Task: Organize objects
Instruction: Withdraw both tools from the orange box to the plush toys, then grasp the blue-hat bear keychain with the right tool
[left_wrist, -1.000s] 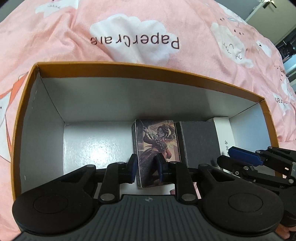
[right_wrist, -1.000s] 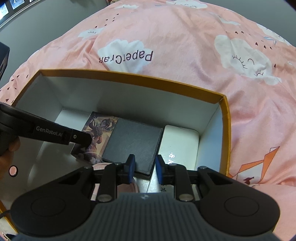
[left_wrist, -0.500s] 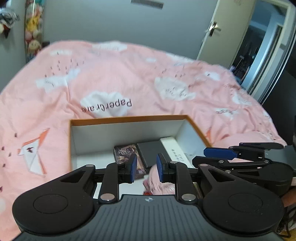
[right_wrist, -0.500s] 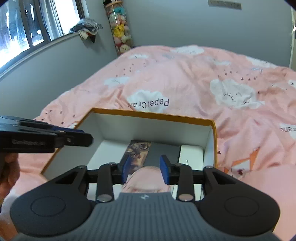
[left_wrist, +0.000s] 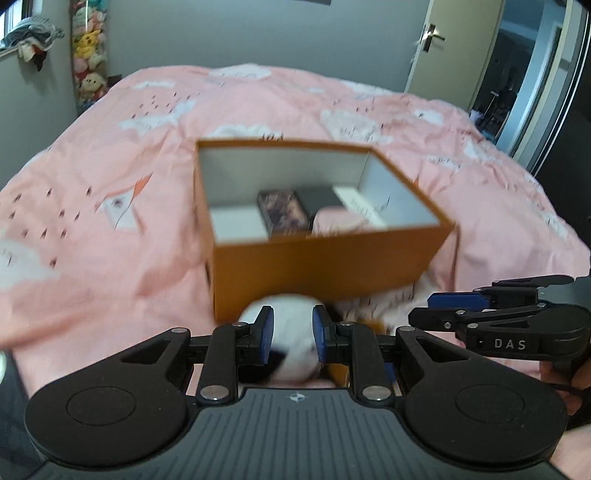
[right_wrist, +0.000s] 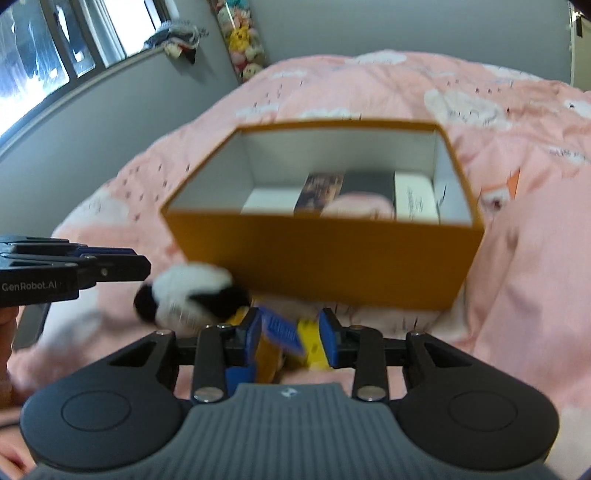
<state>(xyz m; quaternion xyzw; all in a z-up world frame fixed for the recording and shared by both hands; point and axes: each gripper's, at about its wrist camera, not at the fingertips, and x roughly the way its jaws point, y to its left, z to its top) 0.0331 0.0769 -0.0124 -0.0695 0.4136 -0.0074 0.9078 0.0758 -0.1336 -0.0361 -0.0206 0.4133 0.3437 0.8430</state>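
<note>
One orange box (left_wrist: 325, 258) stands open on the pink bed cover (left_wrist: 110, 206), its inside white. In it four things can be counted: a picture-printed flat box (left_wrist: 282, 210) lying by a black flat box (left_wrist: 317, 197), a white flat box (left_wrist: 360, 208) at the right, and a pale pink soft thing (left_wrist: 336, 221) in front of them. The near wall of the orange box cuts off the lower parts of all four, and the pink thing is too blurred to name.

Outside, just in front of the orange box, lies one black-and-white plush toy (right_wrist: 188, 295), smeared by blur. Beside it lies a heap of blue and yellow packets (right_wrist: 288, 336); how many is hard to tell, since the tool hides their lower ends.

There are two grippers. The left gripper (left_wrist: 289, 334) has its jaws set narrowly apart with the plush toy seen between them; whether the pads press on it cannot be told, as the toy may simply lie below. The right gripper (right_wrist: 291, 334) has its jaws parted, with the packets showing in the gap and no clear pressing.

A hand (right_wrist: 7, 332) shows only at the frame's edge. Stuffed toys (left_wrist: 88, 55) hang on the far wall, small and indistinct.
</note>
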